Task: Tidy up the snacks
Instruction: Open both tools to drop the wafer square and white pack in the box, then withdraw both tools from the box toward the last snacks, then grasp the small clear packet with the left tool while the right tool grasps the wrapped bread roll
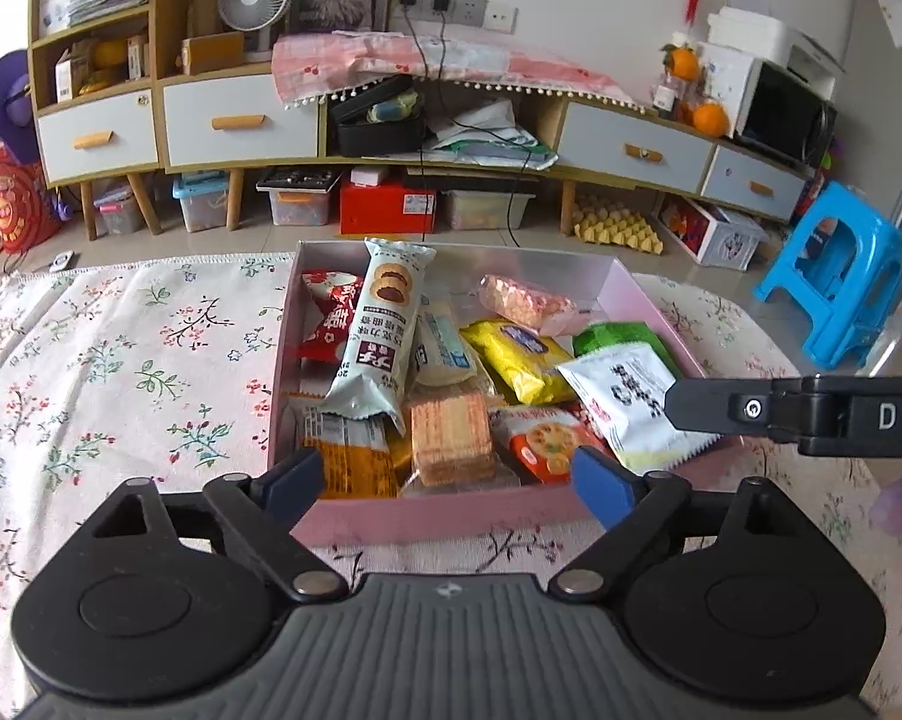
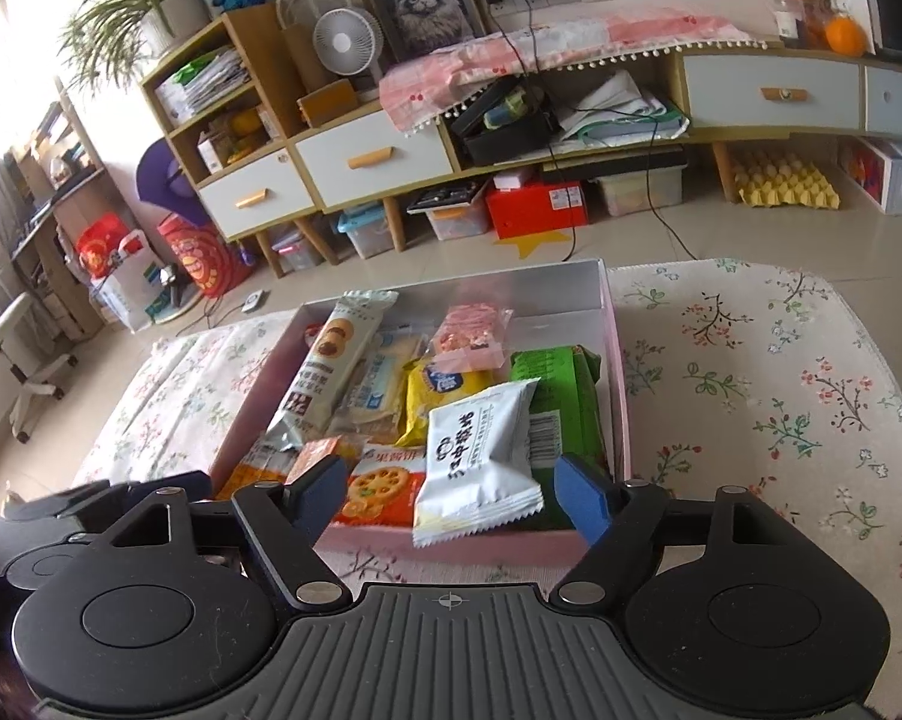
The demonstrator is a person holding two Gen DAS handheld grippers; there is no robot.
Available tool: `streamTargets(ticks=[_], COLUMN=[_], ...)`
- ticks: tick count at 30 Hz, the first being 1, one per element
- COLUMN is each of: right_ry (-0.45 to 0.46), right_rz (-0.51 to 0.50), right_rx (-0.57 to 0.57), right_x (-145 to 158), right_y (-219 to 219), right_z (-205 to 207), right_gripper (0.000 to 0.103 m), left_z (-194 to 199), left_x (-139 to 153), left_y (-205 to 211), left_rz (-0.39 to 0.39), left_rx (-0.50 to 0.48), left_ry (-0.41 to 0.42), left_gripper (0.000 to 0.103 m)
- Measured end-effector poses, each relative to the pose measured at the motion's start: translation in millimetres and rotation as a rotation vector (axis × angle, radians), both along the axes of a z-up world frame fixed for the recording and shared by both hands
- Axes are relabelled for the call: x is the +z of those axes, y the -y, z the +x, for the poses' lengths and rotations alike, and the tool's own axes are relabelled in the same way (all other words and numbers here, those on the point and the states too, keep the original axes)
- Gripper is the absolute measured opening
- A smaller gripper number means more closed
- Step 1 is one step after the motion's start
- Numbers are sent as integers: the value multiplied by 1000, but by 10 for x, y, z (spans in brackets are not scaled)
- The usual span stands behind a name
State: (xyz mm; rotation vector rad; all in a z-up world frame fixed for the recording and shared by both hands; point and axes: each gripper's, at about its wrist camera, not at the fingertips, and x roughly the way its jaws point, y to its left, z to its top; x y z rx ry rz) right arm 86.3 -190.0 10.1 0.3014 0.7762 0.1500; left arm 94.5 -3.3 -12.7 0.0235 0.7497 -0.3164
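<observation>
Pink box [image 1: 427, 519] of snacks at twelve o'clock on the floral surface [image 1: 121, 360]. Left gripper [image 1: 451, 480] spread wide, holding nothing, over the near rim. Right gripper [image 2: 451, 495] likewise parted, straddling without pinching a white packet [image 2: 481, 462] draped over that rim.

We see glossy plastic snack wrappers [image 1: 385, 336] in a smooth pink cardboard box [image 1: 427, 516] with a silvery lining, on matt floral cloth [image 1: 121, 372], beneath matt black plastic grippers [image 1: 448, 474].
</observation>
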Motion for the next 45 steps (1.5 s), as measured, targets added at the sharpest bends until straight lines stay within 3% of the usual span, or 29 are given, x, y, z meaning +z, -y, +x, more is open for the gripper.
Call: streamTargets(ticks=[12,23,32,45], right_ry=[-12,-43,-53,-166], right_rz=[-65,-139,-167,-150], right_rx=[52,60,1,-116], right_x=[105,87,94,-90], right_y=[-46,36,311,863], right_z=[-339,-554,-625,-627], right_gripper=[83,91,92,92], left_z=[-195,-360,-433,-509], left_x=[26,-14,-89,-232], left_y=[-11,86,344,869], left_rz=[62,126,146,66], left_rx=[-38,-57,-88,-167], left_ry=[-19,-54,-72,-87], left_gripper=[101,102,102,100])
